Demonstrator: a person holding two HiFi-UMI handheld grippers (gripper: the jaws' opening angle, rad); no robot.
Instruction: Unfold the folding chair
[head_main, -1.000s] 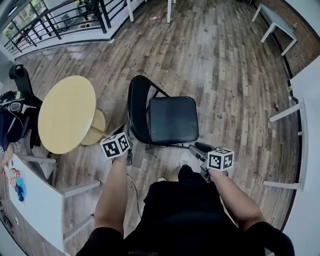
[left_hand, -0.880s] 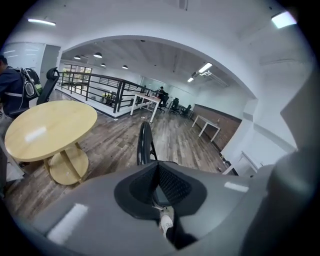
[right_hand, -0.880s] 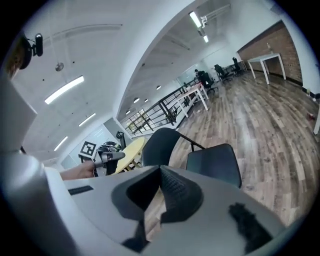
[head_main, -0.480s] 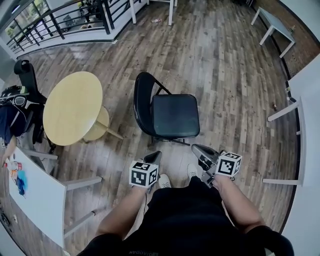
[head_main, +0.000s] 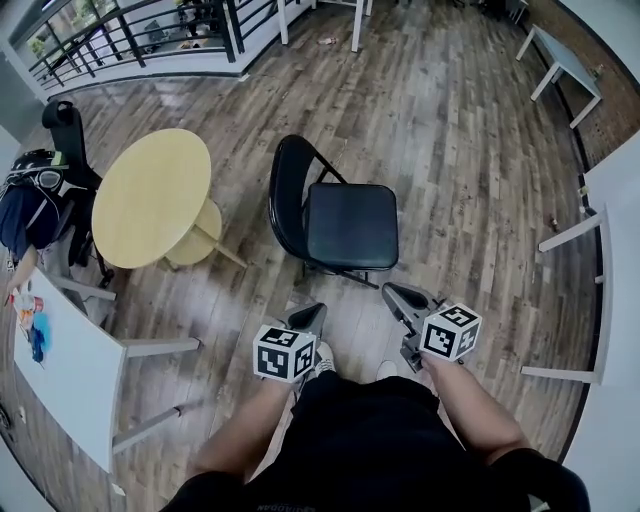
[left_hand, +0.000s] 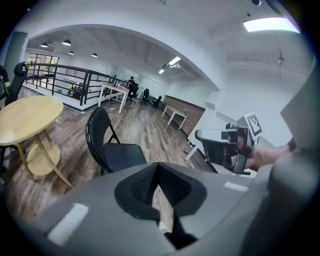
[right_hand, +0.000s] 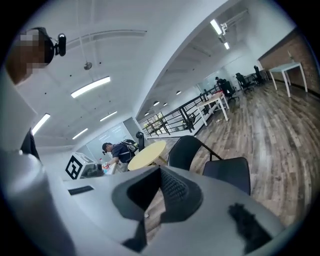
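The black folding chair (head_main: 350, 228) stands unfolded on the wooden floor, with its seat flat and its curved back toward the left of the head view. It also shows in the left gripper view as chair (left_hand: 112, 150) and in the right gripper view as chair (right_hand: 220, 167). My left gripper (head_main: 308, 316) is shut and empty, held short of the chair near my shoes. My right gripper (head_main: 396, 296) is also shut and empty, just off the seat's near edge and not touching it. In their own views, left gripper (left_hand: 158, 175) and right gripper (right_hand: 160, 186) show jaws pressed together with nothing between them.
A round yellow table (head_main: 155, 198) stands left of the chair. An office chair with a backpack (head_main: 40, 190) is beyond it. White tables stand at the near left (head_main: 60, 360) and along the right (head_main: 610, 200). A black railing (head_main: 150, 35) runs along the far left. A person (right_hand: 117, 149) stands by the yellow table.
Both grippers have drawn back from the chair toward my body. The left one swung from beside the chair's back rightward to near my feet. The chair stands where it was.
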